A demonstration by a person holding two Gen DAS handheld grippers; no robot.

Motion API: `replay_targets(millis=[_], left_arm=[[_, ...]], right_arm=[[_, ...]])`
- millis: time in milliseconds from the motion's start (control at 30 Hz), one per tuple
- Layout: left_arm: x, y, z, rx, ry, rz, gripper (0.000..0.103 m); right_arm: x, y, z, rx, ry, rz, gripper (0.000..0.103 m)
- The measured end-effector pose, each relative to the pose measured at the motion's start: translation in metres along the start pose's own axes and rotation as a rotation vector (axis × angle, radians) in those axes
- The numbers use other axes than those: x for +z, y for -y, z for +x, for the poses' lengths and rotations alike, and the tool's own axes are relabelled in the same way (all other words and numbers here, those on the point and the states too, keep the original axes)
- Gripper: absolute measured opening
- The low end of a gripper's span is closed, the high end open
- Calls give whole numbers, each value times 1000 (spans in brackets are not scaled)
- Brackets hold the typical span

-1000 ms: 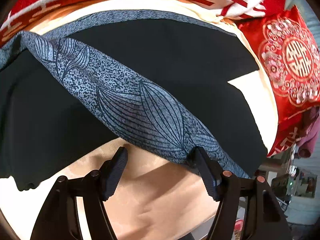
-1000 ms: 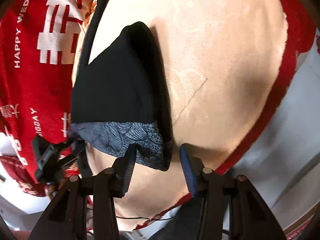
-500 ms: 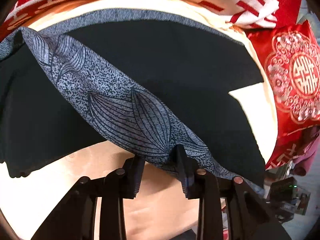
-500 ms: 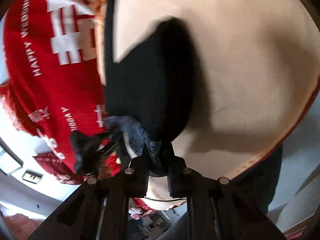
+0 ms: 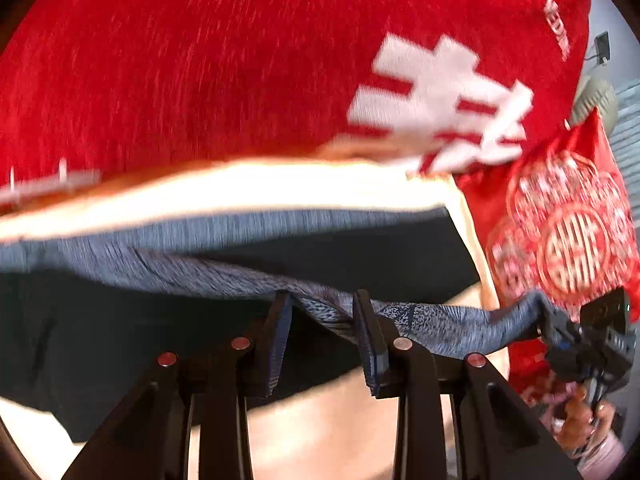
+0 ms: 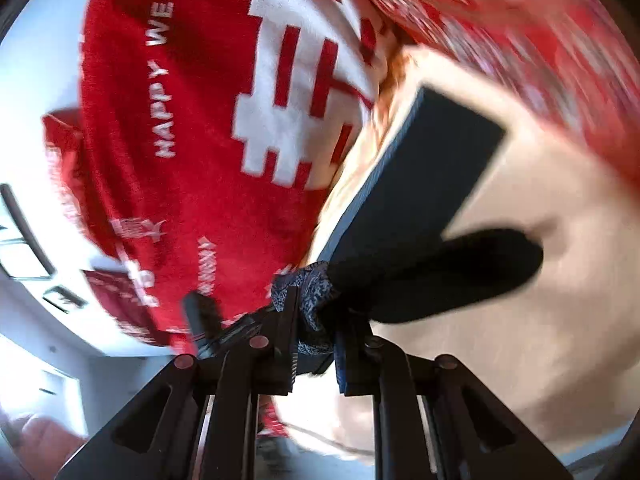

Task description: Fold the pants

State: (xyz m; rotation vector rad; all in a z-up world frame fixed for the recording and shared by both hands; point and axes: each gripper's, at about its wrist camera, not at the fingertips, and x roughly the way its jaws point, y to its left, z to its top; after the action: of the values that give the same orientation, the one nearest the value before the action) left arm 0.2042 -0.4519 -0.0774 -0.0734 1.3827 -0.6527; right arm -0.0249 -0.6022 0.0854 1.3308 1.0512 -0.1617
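The black fabric pants with a blue-grey patterned waistband (image 5: 224,276) lie partly on a cream-coloured sheet (image 5: 248,192) that covers the bed, and partly hang in the air. The waistband is pulled up from the sheet and stretches as a band between the two grippers, while the dark legs spread out flat below it and behind it. In the right wrist view the pants (image 6: 416,184) show one flat leg that reaches away over the sheet (image 6: 540,320), and a rounded black fold bulges just beside the gripper.

The left gripper (image 5: 322,336) holds the patterned waistband: the cloth passes between its two black fingers, which stand at a narrow gap with the fabric bunched between them. The right gripper (image 6: 316,340) also holds the waistband; its fingers are pressed close on a crumpled bundle of the patterned cloth. In the left wrist view the right gripper (image 5: 560,330) appears at the right edge, gripping the far end of the waistband, and a person's hand (image 5: 584,424) is below it.

Beyond the sheet lies a red plush blanket with large white characters (image 5: 240,64); in the right wrist view the words "HAPPY WEDD" are readable on it (image 6: 200,120). A red satin cushion with a round white ornament (image 5: 572,248) rests just beside the blanket. Both views are somewhat blurred.
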Motion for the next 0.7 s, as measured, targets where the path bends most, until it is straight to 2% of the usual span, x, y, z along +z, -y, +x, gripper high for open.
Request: replay_targets(millis=[67,133,233,267,300,333,367,433,567,700], left_arm=[[14,-4,9,45,10,-6,34],[26,-9,16,99,5,-8,34],[30,-16,15,150,16,-4,34],[27,-20,13,162,24,0,35],[26,-21,11,181,28,4,41],[23,-24,9,200,31,6,61],[19,-27,5,216,47,3,69],[11,-33,5,243,41,11,69],[-8,-50,18,312,-25,-19,69],[-23,-70,25,348,-60,-93,69]], right_arm=[[37,1,20,-44,-15,-4,17],[57,8,34,-102,-31,-20,19],[91,9,64,-259,-63,-81,20],[98,8,71,-293,-73,-100,24],[103,8,78,-320,-84,-116,28],[107,7,84,-344,-93,-132,42],[109,3,88,-360,-97,-155,62],[108,-14,91,-399,-87,-258,76],[89,-53,89,-479,-91,-455,76],[52,-39,81,-575,-93,-440,76]])
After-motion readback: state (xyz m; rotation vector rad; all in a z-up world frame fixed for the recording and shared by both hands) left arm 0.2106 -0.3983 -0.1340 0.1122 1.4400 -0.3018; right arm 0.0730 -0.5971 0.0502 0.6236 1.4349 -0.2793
